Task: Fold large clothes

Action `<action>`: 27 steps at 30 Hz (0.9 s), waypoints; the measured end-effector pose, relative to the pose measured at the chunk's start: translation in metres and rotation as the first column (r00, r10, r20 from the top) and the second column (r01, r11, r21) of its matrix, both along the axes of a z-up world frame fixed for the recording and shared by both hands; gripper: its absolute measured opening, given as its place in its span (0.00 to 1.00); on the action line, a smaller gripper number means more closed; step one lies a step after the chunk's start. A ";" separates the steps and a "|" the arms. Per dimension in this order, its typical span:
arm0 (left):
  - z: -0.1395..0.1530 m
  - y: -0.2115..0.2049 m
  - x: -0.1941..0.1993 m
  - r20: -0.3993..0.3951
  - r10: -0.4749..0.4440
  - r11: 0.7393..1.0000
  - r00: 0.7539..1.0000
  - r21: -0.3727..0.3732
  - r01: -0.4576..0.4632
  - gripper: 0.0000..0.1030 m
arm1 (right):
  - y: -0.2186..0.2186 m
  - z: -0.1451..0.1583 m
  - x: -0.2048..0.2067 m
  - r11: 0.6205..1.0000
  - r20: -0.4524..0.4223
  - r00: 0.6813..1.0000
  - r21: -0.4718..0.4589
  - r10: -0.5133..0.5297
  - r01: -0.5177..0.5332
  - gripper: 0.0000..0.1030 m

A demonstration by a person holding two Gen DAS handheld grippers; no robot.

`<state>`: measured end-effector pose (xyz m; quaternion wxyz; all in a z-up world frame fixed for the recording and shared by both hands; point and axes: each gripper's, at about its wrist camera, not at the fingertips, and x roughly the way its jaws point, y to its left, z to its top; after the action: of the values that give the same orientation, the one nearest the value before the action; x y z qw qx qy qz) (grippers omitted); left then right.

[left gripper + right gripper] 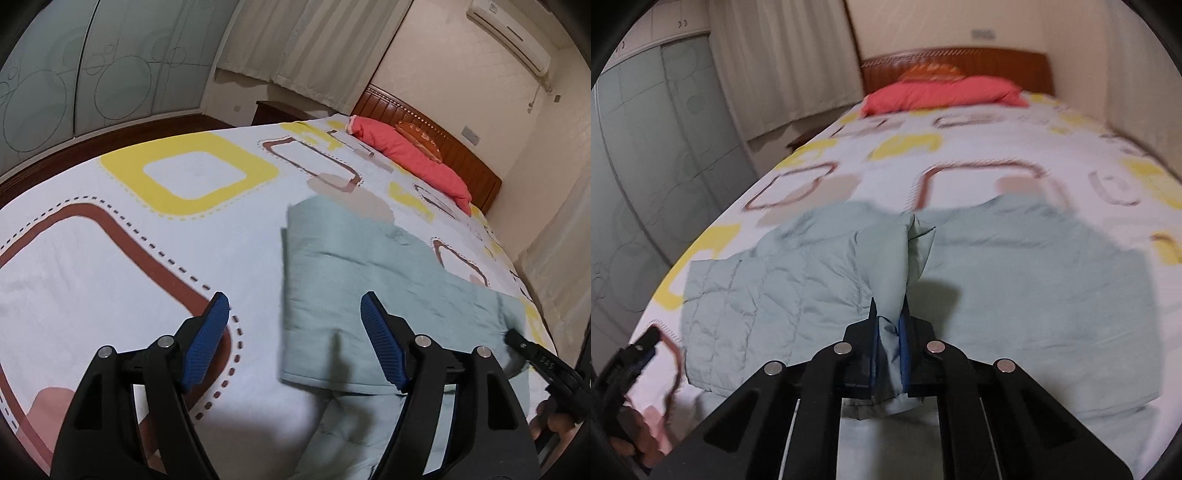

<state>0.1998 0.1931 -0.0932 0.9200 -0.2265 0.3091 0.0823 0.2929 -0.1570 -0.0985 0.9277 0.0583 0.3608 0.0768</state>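
Right gripper (889,325) clenched on pale green jacket (1015,288), left gripper (293,332) released above bed (110,266)

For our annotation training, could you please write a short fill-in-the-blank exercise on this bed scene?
1. The right gripper is shut on the pale green ____.
2. The left gripper has its jaws ____.
3. The pillow at the headboard is ____ in colour.

Missing words: jacket; open; red

patterned bed (192,236), wooden headboard (955,66), pale curtains (295,40), frosted wardrobe (92,66)
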 end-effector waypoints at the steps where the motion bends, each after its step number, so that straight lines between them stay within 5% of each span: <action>1: 0.000 -0.004 0.003 -0.005 -0.009 1.000 1.000 0.004 0.009 0.71 | -0.009 0.002 0.000 1.000 0.004 1.000 -0.006 -0.014 0.014 0.08; 10: -0.004 -0.049 0.034 -0.037 -0.100 0.995 0.994 0.029 0.101 0.71 | -0.111 -0.010 0.005 0.983 -0.038 0.983 -0.046 -0.179 0.177 0.08; 19: -0.020 -0.088 0.063 -0.124 -0.160 0.980 0.979 0.099 0.173 0.71 | -0.143 -0.052 0.022 0.977 -0.133 0.969 -0.070 -0.210 0.202 0.11; 22: -0.018 -0.089 0.062 -0.120 -0.161 0.978 0.980 0.111 0.175 0.71 | -0.150 -0.052 0.019 0.976 -0.153 0.964 -0.045 -0.217 0.212 0.25; 24: -0.011 -0.088 0.060 -0.089 -0.151 0.980 0.984 0.117 0.161 0.71 | -0.154 -0.043 0.011 0.966 -0.125 0.958 -0.044 -0.259 0.256 0.47; 27: -0.006 -0.090 0.068 -0.076 -0.147 0.979 0.986 0.132 0.156 0.71 | -0.148 -0.022 -0.003 0.950 -0.038 0.950 -0.055 -0.308 0.306 0.48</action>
<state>0.2674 0.1033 -0.0991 0.9263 -0.1354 0.3492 0.0405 0.2897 -0.3050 -0.1205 0.9208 0.0930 0.3705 -0.0786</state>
